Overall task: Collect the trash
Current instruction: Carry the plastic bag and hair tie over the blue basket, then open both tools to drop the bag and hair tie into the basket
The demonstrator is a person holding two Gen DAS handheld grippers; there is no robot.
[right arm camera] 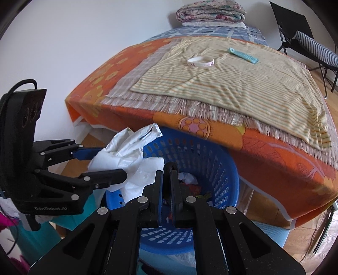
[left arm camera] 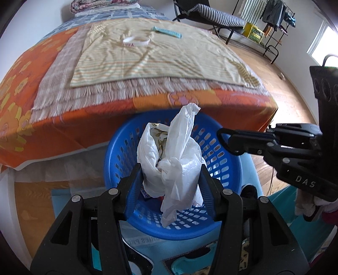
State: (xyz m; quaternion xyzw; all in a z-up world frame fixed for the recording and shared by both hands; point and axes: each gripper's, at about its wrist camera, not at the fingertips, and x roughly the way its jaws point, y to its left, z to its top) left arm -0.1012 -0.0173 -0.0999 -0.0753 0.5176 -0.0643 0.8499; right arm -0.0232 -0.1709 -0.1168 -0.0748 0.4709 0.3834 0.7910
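Note:
My left gripper (left arm camera: 171, 169) is shut on a crumpled white plastic bag (left arm camera: 179, 160), held just above a blue perforated basket (left arm camera: 118, 152) that stands on the floor against the bed. The right wrist view shows that left gripper (right arm camera: 114, 162) and bag (right arm camera: 126, 148) over the near left rim of the basket (right arm camera: 211, 169), which has scraps of paper and wrappers inside. My right gripper (right arm camera: 168, 171) is shut on a thin black loop (right arm camera: 169, 167) over the basket; from the left wrist the right gripper (left arm camera: 221, 137) reaches in from the right. On the bed lie a white wristband (right arm camera: 200, 61) and a teal wrapper (right arm camera: 243, 55).
The bed has an orange flowered cover (left arm camera: 42, 118) and a striped fringed cloth (left arm camera: 158, 59), with a folded quilt (right arm camera: 211, 10) at its head. A chair with a striped cushion (left arm camera: 219, 17), a clothes rack (left arm camera: 274, 14) and a yellow crate (left arm camera: 253, 31) stand on the wooden floor beyond.

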